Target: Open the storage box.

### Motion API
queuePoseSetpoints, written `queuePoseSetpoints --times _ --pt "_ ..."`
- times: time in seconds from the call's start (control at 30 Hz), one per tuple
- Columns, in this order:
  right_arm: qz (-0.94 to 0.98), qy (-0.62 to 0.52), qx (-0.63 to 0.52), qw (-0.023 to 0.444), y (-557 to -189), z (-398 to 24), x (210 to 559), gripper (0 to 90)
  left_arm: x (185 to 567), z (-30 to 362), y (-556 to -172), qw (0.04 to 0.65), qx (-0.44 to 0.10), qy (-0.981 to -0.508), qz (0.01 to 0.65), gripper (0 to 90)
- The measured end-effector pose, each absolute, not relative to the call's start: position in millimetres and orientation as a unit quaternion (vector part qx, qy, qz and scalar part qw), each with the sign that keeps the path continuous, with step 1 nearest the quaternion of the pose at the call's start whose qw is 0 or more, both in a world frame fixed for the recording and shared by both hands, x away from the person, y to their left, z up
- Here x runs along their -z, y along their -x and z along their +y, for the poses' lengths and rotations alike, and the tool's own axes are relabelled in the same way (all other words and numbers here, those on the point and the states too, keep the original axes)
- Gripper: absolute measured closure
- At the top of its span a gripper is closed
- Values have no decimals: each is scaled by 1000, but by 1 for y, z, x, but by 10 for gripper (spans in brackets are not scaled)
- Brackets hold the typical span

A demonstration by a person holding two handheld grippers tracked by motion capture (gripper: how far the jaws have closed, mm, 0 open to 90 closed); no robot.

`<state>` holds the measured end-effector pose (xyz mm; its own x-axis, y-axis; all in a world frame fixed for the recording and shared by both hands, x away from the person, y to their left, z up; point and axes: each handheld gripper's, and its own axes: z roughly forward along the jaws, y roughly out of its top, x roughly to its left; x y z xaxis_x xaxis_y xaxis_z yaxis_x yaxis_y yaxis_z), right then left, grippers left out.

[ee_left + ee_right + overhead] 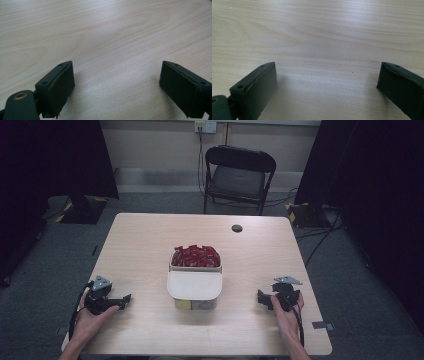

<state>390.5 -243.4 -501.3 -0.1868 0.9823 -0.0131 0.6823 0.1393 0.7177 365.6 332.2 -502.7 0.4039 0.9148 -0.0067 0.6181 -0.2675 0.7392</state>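
Note:
A pale box (pixel 196 266) full of red wrapped packets (pixel 196 255) stands at the middle of the wooden table (pixel 145 235). A cream lid (pixel 194 284) lies across a second container (pixel 195 303) just in front of it. My left gripper (pixel 126 299) rests low at the table's front left, held in a hand, jaws pointing right toward the containers. My right gripper (pixel 260 299) sits at the front right, jaws pointing left. In the left gripper view the left gripper (pixel 117 86) is open over bare wood. In the right gripper view the right gripper (pixel 327 86) is open too, with nothing between its jaws.
A black folding chair (pixel 239 177) stands beyond the far edge of the table. A small dark round hole (pixel 237 228) marks the tabletop at the far right. Cables (pixel 320 237) run over the grey floor at the right, and dark curtains flank both sides.

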Motion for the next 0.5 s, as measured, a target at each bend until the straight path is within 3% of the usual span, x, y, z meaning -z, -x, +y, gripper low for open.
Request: queuePoseSetpoints --times 0.37,0.5 --pt "709 -590 -293 251 -387 -242 500 23 503 332 -366 340 -217 -766 500 122" --pt "707 -592 -292 252 -386 -242 498 113 503 332 -366 341 -217 -766 500 122"
